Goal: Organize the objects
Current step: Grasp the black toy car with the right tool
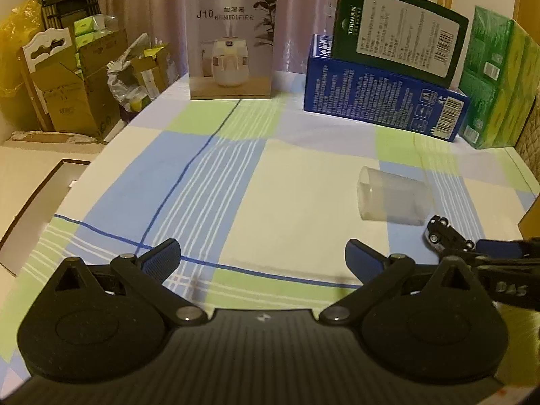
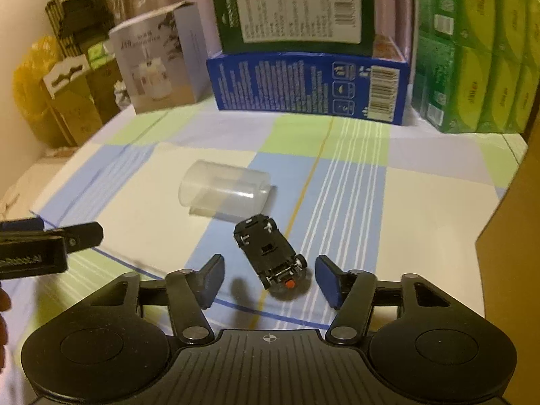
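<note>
Since both my tools are spread wide and grasp nothing, I judge the tidying barely begun: the small black toy car (image 2: 270,256) lies belly-up on the checked worktop (image 2: 422,209) between my right tool (image 2: 270,281) fingers, the clear plastic cup (image 2: 224,190) on its side just beyond; my left tool (image 1: 263,263) waits over bare cloth.

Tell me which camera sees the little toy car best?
The right wrist view. There the toy car lies upside down on the checked cloth, whole, wheels up, between the open fingers of the right hand-held gripper. The left wrist view catches the car only near its right edge, small and partly hidden by that gripper.
</note>
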Demonstrator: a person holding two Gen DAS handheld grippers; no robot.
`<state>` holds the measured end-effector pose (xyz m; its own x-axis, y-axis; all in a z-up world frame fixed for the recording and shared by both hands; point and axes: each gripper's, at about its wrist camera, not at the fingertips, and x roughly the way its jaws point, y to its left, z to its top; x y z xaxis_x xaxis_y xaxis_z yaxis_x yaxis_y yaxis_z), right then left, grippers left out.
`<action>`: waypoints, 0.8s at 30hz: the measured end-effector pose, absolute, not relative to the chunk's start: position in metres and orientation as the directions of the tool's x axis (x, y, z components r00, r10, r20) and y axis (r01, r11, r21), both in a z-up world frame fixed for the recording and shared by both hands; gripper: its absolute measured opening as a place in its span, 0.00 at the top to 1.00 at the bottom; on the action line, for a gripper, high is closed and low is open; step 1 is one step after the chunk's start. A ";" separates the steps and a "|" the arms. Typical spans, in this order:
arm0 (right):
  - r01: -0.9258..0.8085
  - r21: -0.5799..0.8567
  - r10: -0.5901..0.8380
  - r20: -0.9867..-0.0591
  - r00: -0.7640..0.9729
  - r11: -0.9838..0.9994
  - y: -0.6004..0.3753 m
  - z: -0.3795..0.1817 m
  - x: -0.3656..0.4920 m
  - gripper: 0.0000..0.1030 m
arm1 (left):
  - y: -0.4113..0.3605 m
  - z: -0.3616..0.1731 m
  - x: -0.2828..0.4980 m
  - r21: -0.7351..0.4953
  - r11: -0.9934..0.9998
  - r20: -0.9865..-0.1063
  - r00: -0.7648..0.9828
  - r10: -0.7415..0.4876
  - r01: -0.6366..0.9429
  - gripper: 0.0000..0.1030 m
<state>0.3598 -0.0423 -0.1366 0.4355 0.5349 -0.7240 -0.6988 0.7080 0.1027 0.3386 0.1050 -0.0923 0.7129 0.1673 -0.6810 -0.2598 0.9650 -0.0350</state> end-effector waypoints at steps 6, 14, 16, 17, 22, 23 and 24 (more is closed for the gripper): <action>-0.705 0.064 0.513 -0.732 0.448 0.707 -0.046 -0.142 0.362 0.71 | 0.106 -0.092 0.339 -0.063 0.965 -0.675 0.723 0.148 -0.256 0.01; -0.627 0.077 0.477 -0.721 0.502 0.776 -0.066 -0.134 0.378 0.71 | 0.103 -0.098 0.343 -0.079 0.968 -0.684 0.719 0.122 -0.238 0.01; -0.623 0.081 0.475 -0.724 0.500 0.778 -0.068 -0.135 0.381 0.71 | 0.099 -0.097 0.344 -0.076 0.971 -0.681 0.724 0.115 -0.225 0.01; -0.619 0.094 0.480 -0.725 0.494 0.779 -0.069 -0.136 0.382 0.71 | 0.097 -0.097 0.345 -0.074 0.973 -0.680 0.725 0.113 -0.221 0.01; -0.629 0.114 0.520 -0.684 0.512 0.769 -0.072 -0.133 0.385 0.49 | 0.092 -0.097 0.346 -0.082 0.974 -0.678 0.728 0.101 -0.211 0.01; -0.633 0.112 0.527 -0.673 0.520 0.766 -0.072 -0.132 0.386 0.48 | 0.092 -0.097 0.346 -0.082 0.974 -0.678 0.729 0.101 -0.211 0.01; -0.636 0.106 0.529 -0.667 0.525 0.765 -0.070 -0.131 0.386 0.48 | 0.092 -0.098 0.346 -0.084 0.973 -0.677 0.729 0.101 -0.213 0.01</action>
